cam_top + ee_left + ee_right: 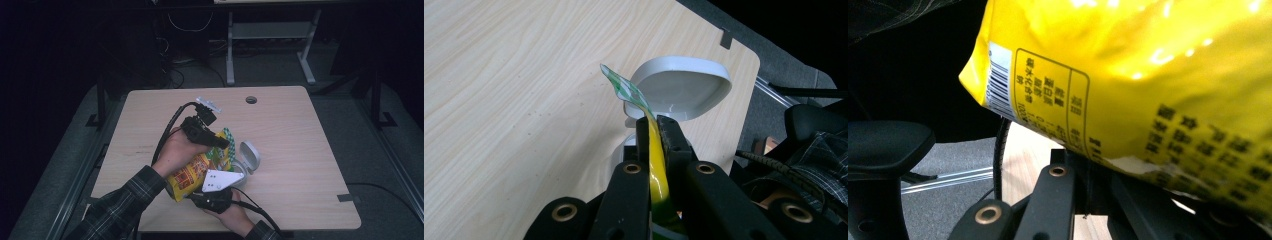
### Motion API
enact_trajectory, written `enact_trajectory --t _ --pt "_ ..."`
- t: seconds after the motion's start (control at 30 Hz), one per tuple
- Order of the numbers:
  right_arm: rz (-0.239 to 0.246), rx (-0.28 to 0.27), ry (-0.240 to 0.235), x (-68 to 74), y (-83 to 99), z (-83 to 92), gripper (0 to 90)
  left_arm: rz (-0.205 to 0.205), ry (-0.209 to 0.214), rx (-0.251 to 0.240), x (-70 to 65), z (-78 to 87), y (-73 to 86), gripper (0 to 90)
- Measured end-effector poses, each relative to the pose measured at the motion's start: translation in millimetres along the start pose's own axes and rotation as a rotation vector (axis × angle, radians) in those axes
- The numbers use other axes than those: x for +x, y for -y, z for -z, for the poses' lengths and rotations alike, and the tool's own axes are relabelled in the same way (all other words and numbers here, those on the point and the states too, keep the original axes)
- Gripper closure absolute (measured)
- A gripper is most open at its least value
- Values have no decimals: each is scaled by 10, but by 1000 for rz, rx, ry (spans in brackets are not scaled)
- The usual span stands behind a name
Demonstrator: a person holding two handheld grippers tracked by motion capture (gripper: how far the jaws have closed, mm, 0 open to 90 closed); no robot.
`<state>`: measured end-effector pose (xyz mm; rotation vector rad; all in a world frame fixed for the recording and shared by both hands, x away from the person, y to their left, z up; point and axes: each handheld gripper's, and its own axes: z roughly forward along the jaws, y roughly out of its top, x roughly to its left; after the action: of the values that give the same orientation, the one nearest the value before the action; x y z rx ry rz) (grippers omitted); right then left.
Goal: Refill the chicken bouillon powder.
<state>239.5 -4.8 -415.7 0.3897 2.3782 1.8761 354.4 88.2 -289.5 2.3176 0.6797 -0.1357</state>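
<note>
A yellow snack bag (pixel 191 175) hangs tilted above the table's near middle, held between both grippers. My left gripper (pixel 223 142) is shut on the bag's upper end, and the left gripper view shows the yellow film (pixel 658 170) pinched between the jaws with a green checkered strip (pixel 624 89) sticking out past them. My right gripper (pixel 199 194), with its white three-cornered plate, is shut on the bag's lower edge. In the right gripper view the printed back of the bag (pixel 1148 75) looms above my right gripper (pixel 1087 159).
A small grey container with its hinged lid (pixel 250 156) standing open sits on the wooden table (pixel 300 135) just right of the bag; the lid (pixel 679 92) lies beyond the left jaws. A black chair arm (pixel 883 145) is near the table's front edge.
</note>
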Motion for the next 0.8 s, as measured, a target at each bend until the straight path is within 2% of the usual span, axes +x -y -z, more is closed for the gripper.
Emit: enact_trajectory --t 0.8 --pt "-13 -4 -3 -6 8 9 900 -6 1 15 3 -26 -18 899"
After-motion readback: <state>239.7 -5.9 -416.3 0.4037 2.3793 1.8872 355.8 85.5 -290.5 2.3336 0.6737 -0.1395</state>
